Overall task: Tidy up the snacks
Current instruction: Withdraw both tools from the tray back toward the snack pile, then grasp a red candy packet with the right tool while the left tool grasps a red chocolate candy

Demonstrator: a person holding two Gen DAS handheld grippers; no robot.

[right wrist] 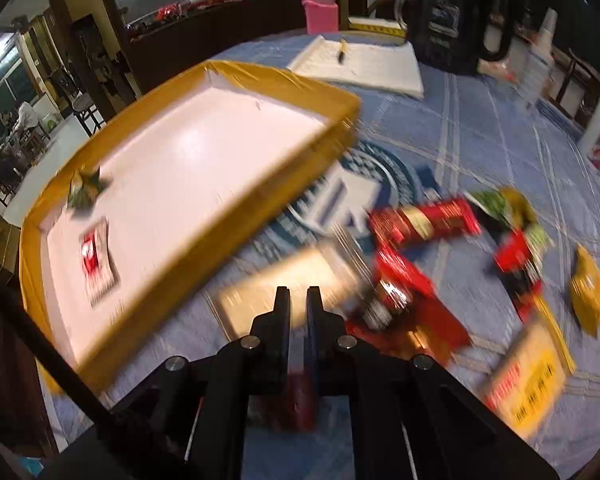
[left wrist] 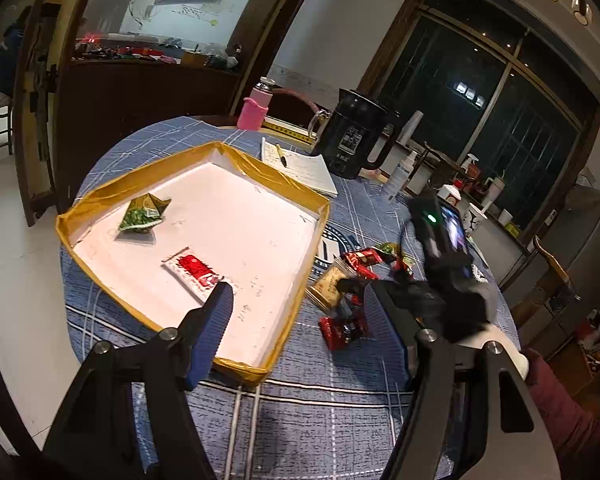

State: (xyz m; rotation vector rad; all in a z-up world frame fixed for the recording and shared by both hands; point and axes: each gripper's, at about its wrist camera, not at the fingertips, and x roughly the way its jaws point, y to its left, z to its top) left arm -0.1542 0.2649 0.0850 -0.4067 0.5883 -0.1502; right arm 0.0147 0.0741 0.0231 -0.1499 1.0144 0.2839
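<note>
Right gripper [right wrist: 298, 294] has its jaws nearly together w/ only a slim gap, and something dark red shows low between the fingers near their base, but the view is blurred so can't tell if that is a wrapper pinched there; it points steeply down over a tan snack packet [right wrist: 288, 280] lying on the blue plaid cloth of the surface [right wrist: 480, 128]. Left gripper [left wrist: 304, 320] hangs w/ jaws standing apart at about mid width and nothing between them, its left finger [left wrist: 214, 320] over the near corner of the tray [left wrist: 204, 150], its right finger out over the cloth beside the tray. The tray is white inside w/ a yellow-taped rim and holds two snacks: a green crumpled packet [left wrist: 142, 216] toward the far left and a red-and-white packet [left wrist: 194, 270] nearer the left gripper, the two apart from each other. Just right of the tray lies the loose pile of snacks [right wrist: 420, 224], mostly red wrappers w/ some green and yellow ones, spread on the cloth; in the left wrist view the right gripper's black body [left wrist: 444, 256] hangs over that pile. A yellow packet w/ red print [right wrist: 528, 384] lies nearest the right edge. Farther back: a notepad w/ pen [left wrist: 300, 164], a black kettle [left wrist: 352, 132], a pink bottle [left wrist: 254, 106]
</note>
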